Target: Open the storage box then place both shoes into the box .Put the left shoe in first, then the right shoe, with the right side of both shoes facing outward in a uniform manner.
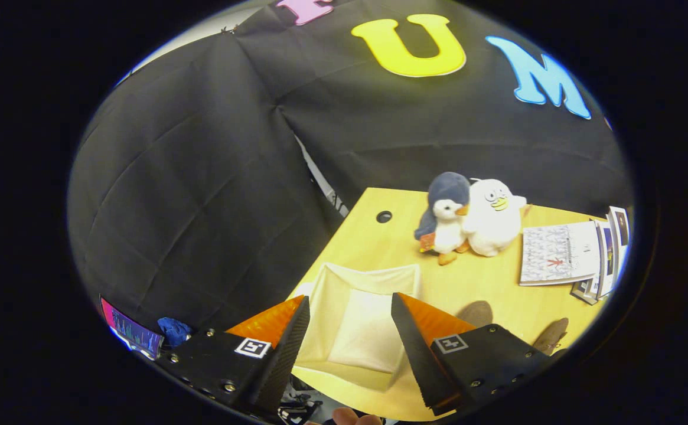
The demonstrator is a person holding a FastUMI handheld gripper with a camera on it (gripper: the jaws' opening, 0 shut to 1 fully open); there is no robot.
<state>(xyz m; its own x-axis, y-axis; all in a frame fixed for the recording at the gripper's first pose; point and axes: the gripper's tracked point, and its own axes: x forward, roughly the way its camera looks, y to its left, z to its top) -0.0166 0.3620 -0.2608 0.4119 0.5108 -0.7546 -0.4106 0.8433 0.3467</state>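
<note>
Gripper: the gripper hangs above the near end of the table, its two fingers spread wide apart with nothing between the pads; each finger carries a small square marker tag.

Box: the storage box sits open on the table, a pale fabric box with soft walls and a bare floor. It lies below and between the fingers, its far wall just beyond their tips (the near wall is partly hidden by the fingers).

Table: a light wooden table with a round cable hole near its far corner, beyond the box.

Toys: two plush toys stand side by side and touching, well beyond the box, a penguin with a dark hood and a white duck to its right.

Papers: a printed booklet lies flat to the right of the toys, with a small stack of cards or leaflets just beside it at the table's end.

Shoes: two dark rounded shapes show on the table just right of the right finger; whether they are shoes or shadows cannot be told.

Wall: black cloth hangs behind and beside the table.

Other: a fingertip shows below the fingers; a blue cloth and a lit screen lie off to the left of the left finger.
</note>
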